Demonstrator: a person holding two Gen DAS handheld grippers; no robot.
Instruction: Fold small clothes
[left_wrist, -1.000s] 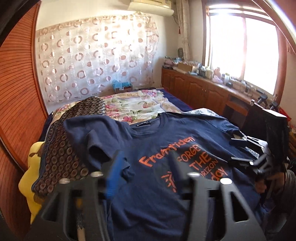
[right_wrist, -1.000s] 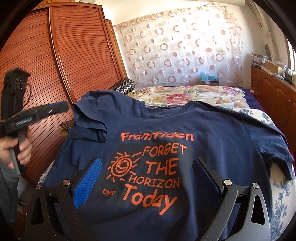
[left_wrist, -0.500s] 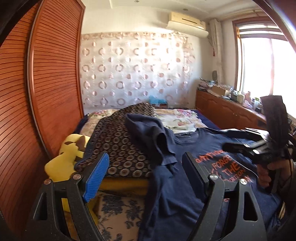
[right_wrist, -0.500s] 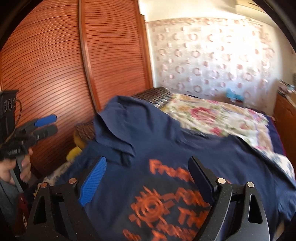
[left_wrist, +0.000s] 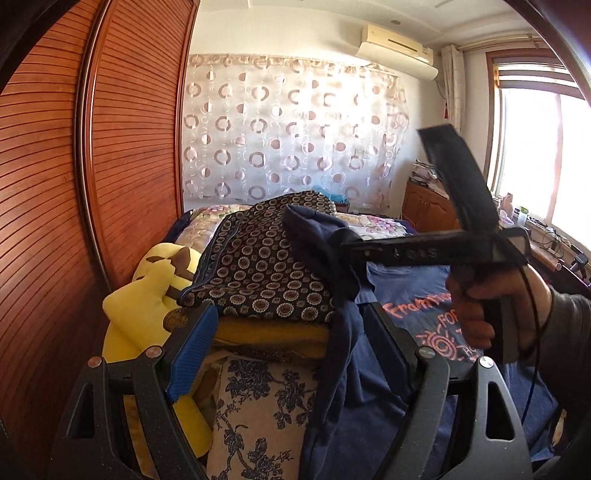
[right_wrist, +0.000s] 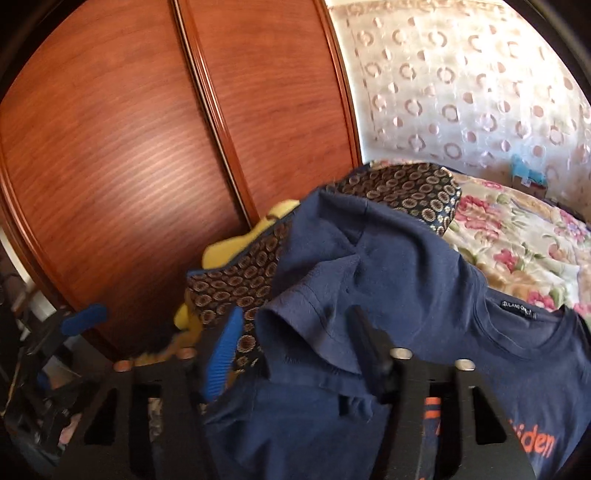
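Two grippers work over one navy T-shirt (right_wrist: 424, 266), which lies face up on the bed with its orange print showing and its near sleeve (right_wrist: 317, 306) bunched up over a dark patterned cloth (left_wrist: 258, 269) at the bed's left edge. Farthest left, beside that cloth, a yellow plush toy (left_wrist: 147, 299) sits against the wooden wardrobe doors (left_wrist: 74, 184); neither belongs to the fold. Next comes the left gripper (left_wrist: 286, 347), its fingers spread wide and holding nothing, the shirt's side edge hanging down between them over the blue floral sheet (left_wrist: 258, 413). Further right, the right gripper (right_wrist: 293, 345) hovers at the rumpled sleeve, fingers apart with the sleeve hem lying between them but not pinched; the motion blur there keeps me from saying whether either pad touches the fabric. In the left wrist view the person's right hand (left_wrist: 480, 306) grips that tool's handle above the print. As for handling, the shirt looks like thin, light cotton knit: limp, easy to lift, not fragile, and likely to sag and crease wherever it is unsupported. A single pinch would probably drag it into a rope, so I would judge the better holds to be the stitched sleeve hem and the shoulder seam near the collar (right_wrist: 517, 332), where the doubled fabric gives the pads something firm. Its grip on the patterned cloth beneath seems slight, so that cloth may shift along with it.
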